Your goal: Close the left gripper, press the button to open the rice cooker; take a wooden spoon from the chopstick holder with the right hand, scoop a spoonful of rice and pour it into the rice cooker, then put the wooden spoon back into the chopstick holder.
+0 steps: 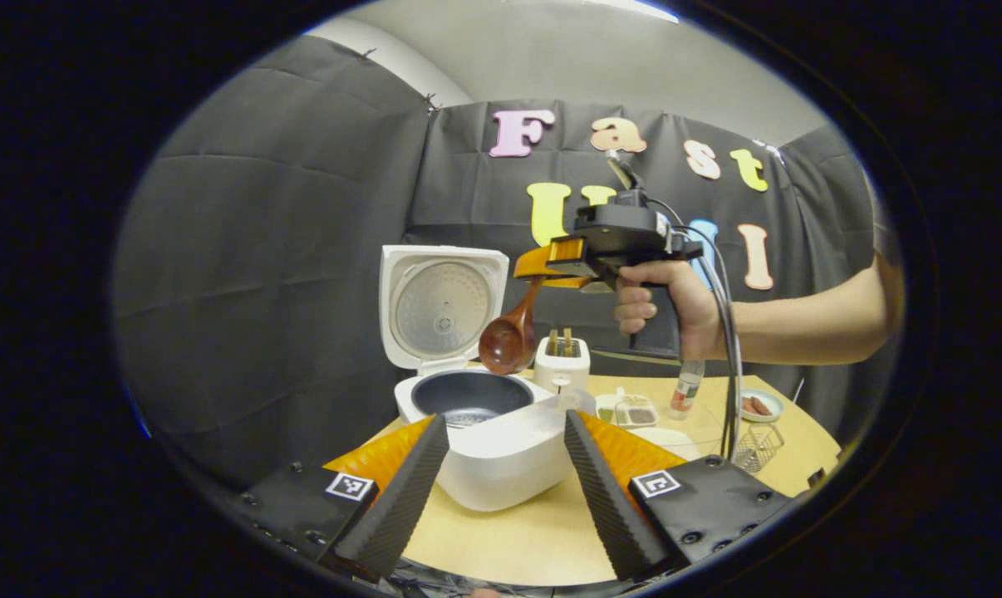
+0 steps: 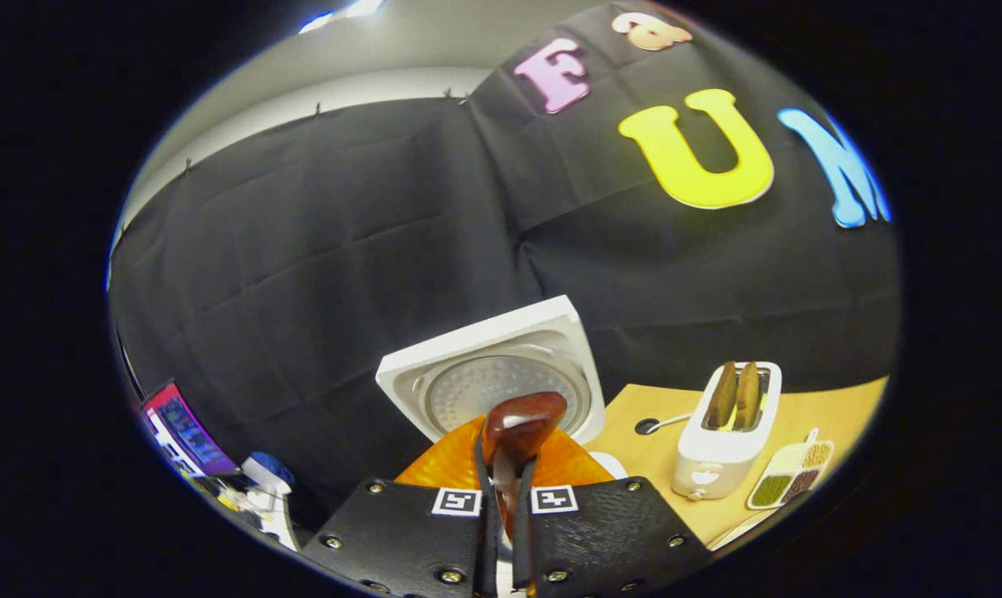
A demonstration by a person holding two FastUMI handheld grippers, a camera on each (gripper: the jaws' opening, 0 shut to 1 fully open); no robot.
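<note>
The white rice cooker (image 1: 493, 453) stands open on the wooden table, its lid (image 1: 441, 306) upright and the dark inner pot (image 1: 470, 396) showing. My left gripper (image 1: 505, 465) is open, low before the cooker, with nothing between its fingers. A hand holds my right gripper (image 1: 551, 270) in the air above and to the right of the pot, shut on the handle of a brown wooden spoon (image 1: 509, 340) whose bowl hangs down over the pot's far rim. In the right gripper view the spoon (image 2: 518, 428) sticks out from the shut gripper (image 2: 508, 490) toward the lid (image 2: 501, 378).
A white toaster (image 1: 561, 362) with two slices stands behind the cooker, also seen at the right of the right gripper view (image 2: 724, 432). A divided dish of grains (image 1: 630, 409), a bottle (image 1: 685, 390), a small plate (image 1: 758, 405) and a clear glass (image 1: 754, 447) sit at the right.
</note>
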